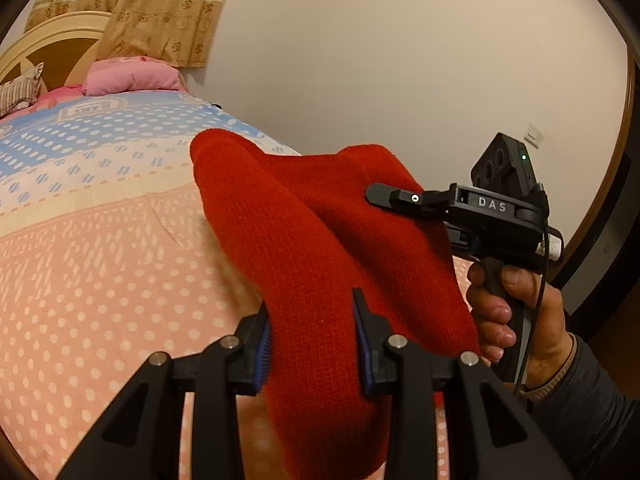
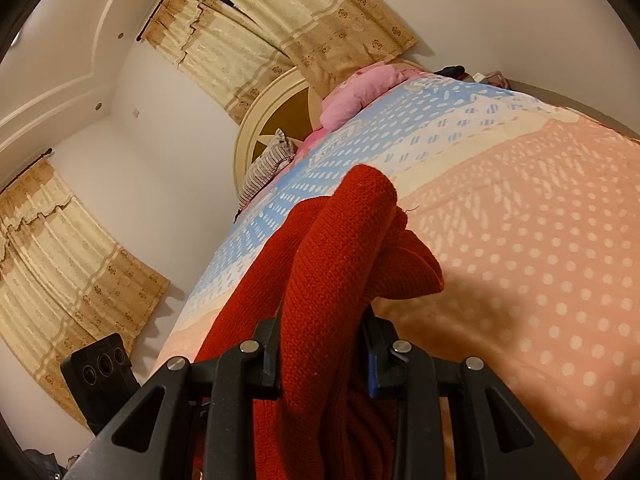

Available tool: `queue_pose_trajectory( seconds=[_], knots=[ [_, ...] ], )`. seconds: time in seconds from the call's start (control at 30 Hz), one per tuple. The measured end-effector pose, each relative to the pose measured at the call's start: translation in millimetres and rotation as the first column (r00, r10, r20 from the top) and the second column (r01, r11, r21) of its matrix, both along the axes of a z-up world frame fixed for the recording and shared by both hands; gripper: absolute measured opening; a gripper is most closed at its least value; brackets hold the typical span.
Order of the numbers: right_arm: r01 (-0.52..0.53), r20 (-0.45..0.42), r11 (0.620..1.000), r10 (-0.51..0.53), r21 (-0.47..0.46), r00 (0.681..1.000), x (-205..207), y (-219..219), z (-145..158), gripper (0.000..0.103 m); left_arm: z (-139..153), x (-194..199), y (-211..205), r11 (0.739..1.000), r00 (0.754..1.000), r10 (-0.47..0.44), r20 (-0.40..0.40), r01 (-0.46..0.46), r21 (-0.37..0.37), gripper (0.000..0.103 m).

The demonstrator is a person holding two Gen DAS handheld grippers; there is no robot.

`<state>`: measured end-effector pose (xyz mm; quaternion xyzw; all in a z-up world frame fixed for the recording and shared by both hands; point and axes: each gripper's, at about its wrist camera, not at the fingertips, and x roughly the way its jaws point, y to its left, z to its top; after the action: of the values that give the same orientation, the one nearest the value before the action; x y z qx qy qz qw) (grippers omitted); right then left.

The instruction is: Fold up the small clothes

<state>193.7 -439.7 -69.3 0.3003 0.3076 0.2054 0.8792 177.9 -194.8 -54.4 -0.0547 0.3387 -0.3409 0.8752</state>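
Gripping a fold of the red knitted garment (image 1: 304, 240), the left gripper (image 1: 312, 344) stands nearest the lens, its jaws partly closed with the blue pads pressed on the cloth from both sides. Beyond it the garment rises clear of the bed (image 1: 100, 280) and stretches away toward the right gripper (image 1: 384, 196), whose black finger lies against the knit; a hand (image 1: 516, 312) in a dark sleeve (image 1: 592, 412) grasps that tool's handle, to the right of the garment. In the right wrist view the right gripper (image 2: 320, 344) likewise has its jaws narrowed on a thick bunch of the same garment (image 2: 340, 248), which drapes over and between the fingers and hangs above the bed (image 2: 540, 260). Behind the garment the quilt shows a peach dotted band, then cream and blue dotted bands. Farther along the bed lie a pink pillow (image 1: 128, 76) and a striped cushion (image 1: 20, 88), against a cream headboard (image 1: 52, 40). Patterned curtains (image 1: 152, 12) hang beyond the headboard, beside a plain wall (image 1: 400, 60).
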Motion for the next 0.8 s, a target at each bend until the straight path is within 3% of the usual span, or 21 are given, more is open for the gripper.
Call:
queue_pose_trajectory(
  seconds=[0.8],
  knots=[
    [0.062, -0.019, 0.998, -0.062, 0.017, 0.998, -36.0, -44.8, -14.0, 0.029, -18.2, -23.6, -46.4, 0.996, 0.998, -0.054, -0.011, 0.055, 0.074, 0.036]
  ],
)
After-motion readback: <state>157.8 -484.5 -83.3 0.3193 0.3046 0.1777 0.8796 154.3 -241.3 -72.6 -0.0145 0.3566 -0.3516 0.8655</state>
